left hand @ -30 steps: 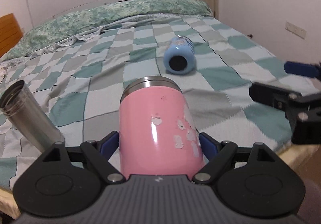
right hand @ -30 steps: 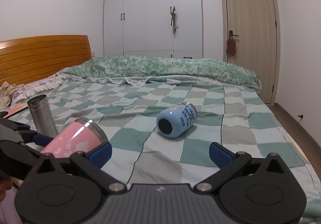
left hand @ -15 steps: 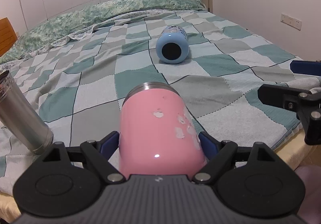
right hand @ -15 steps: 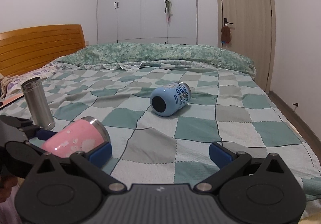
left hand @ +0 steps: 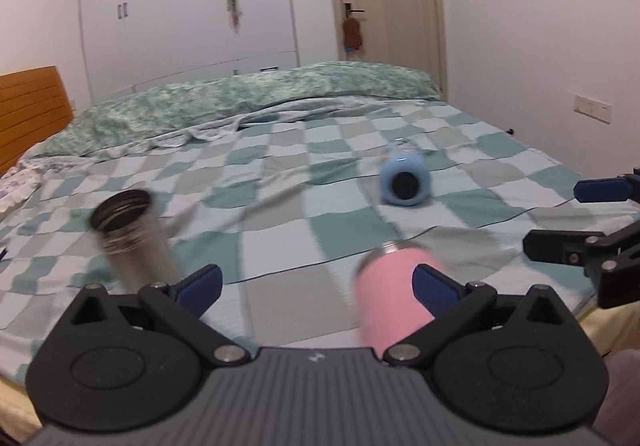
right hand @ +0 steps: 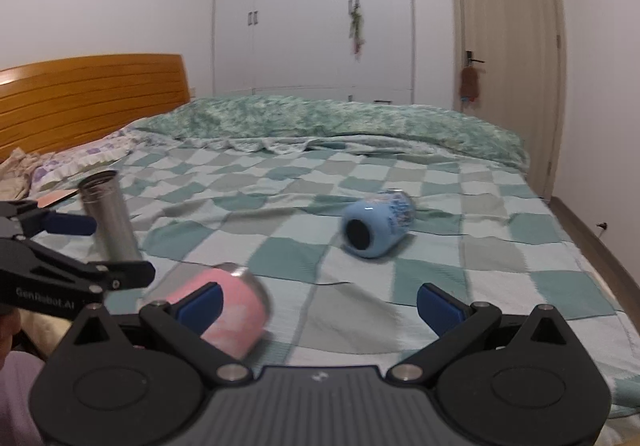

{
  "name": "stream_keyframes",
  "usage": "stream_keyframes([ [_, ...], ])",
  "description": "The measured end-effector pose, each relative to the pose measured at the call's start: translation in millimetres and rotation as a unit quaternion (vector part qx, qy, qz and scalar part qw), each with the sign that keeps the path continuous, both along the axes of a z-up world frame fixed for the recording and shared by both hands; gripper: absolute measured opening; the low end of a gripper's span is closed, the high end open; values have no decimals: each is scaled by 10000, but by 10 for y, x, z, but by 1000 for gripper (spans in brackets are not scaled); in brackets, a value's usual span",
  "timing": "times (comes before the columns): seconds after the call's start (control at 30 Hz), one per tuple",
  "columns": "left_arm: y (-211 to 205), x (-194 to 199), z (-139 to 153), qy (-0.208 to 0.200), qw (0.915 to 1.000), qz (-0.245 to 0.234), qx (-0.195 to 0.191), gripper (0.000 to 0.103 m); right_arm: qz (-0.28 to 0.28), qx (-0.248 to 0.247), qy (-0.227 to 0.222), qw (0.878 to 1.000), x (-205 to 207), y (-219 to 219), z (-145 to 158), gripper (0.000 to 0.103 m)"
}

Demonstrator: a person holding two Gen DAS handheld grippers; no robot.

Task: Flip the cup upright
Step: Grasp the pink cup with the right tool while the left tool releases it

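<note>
A pink cup (left hand: 394,294) with a steel rim lies on its side on the checked bedspread, blurred, beside the right finger of my left gripper (left hand: 316,286), which is open and empty. The cup also shows in the right wrist view (right hand: 224,306), behind my right gripper's left finger. My right gripper (right hand: 320,304) is open and empty. A light blue cup (left hand: 405,178) lies on its side farther out, its dark end facing me; it also shows in the right wrist view (right hand: 376,224). A steel cup (left hand: 132,238) stands upright at the left, also in the right wrist view (right hand: 108,218).
The bed's near edge (left hand: 600,310) runs just under both grippers. A green duvet (right hand: 340,122) is bunched at the far end, a wooden headboard (right hand: 88,90) at the left. A wardrobe (right hand: 312,14) and door (right hand: 504,46) stand behind.
My left gripper has opened and let go of the pink cup, then pulled back and swung left. The pink cup now lies on the bed. The right gripper has shifted slightly.
</note>
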State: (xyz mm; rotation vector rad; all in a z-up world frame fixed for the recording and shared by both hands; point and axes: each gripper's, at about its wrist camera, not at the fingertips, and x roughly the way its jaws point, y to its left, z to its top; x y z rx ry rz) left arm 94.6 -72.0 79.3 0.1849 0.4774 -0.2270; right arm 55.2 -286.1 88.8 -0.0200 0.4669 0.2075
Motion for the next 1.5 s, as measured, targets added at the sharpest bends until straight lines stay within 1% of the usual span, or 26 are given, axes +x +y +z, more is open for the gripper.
stream_keyframes([
  [0.1, 271, -8, -48, 32, 9999, 111, 24, 103, 140, -70, 205, 9997, 108, 251, -3, 103],
  [0.2, 513, -14, -107, 59, 9999, 119, 36, 103, 211, -119, 469, 9986, 248, 484, -41, 103],
  [0.33, 804, -35, -179, 14, 9998, 194, 29, 103, 162, -96, 905, 9957, 471, 737, -71, 103],
  [0.5, 1080, -14, -254, -1, 9997, 245, -99, 103, -6, 68, 1482, 9889, 738, 886, -149, 103],
  [0.7, 1218, 30, -311, 1, 9993, 167, -335, 103, -304, 410, 2323, 9713, 1121, 894, -326, 101],
  [0.77, 1238, 38, -322, -3, 9992, 176, -368, 103, -395, 579, 2575, 9637, 1228, 864, -398, 97],
  [0.87, 1259, 72, -350, 22, 9992, 184, -362, 103, -496, 817, 2970, 9501, 1371, 826, -517, 95],
  [0.9, 1269, 83, -357, 32, 9991, 178, -371, 103, -521, 867, 3062, 9466, 1407, 813, -551, 94],
  [0.93, 1276, 95, -362, 34, 9992, 173, -372, 103, -544, 905, 3146, 9433, 1430, 801, -580, 90],
  [0.97, 1281, 107, -364, 31, 9992, 175, -368, 103, -544, 994, 3239, 9393, 1451, 786, -615, 88],
  [1.0, 1287, 117, -368, 27, 9992, 183, -369, 103, -540, 1077, 3292, 9365, 1463, 776, -630, 88],
  [1.1, 1309, 140, -380, 39, 9990, 198, -397, 103, -474, 1091, 3234, 9387, 1438, 776, -621, 88],
  [1.2, 1313, 167, -397, 68, 9989, 232, -410, 103, -436, 1127, 3074, 9439, 1379, 761, -588, 87],
  [1.33, 1315, 194, -425, 119, 9987, 248, -418, 103, -367, 1120, 2789, 9531, 1275, 751, -524, 87],
  [1.5, 1317, 195, -426, 135, 9985, 255, -467, 103, -181, 1149, 2257, 9672, 1089, 714, -360, 86],
])
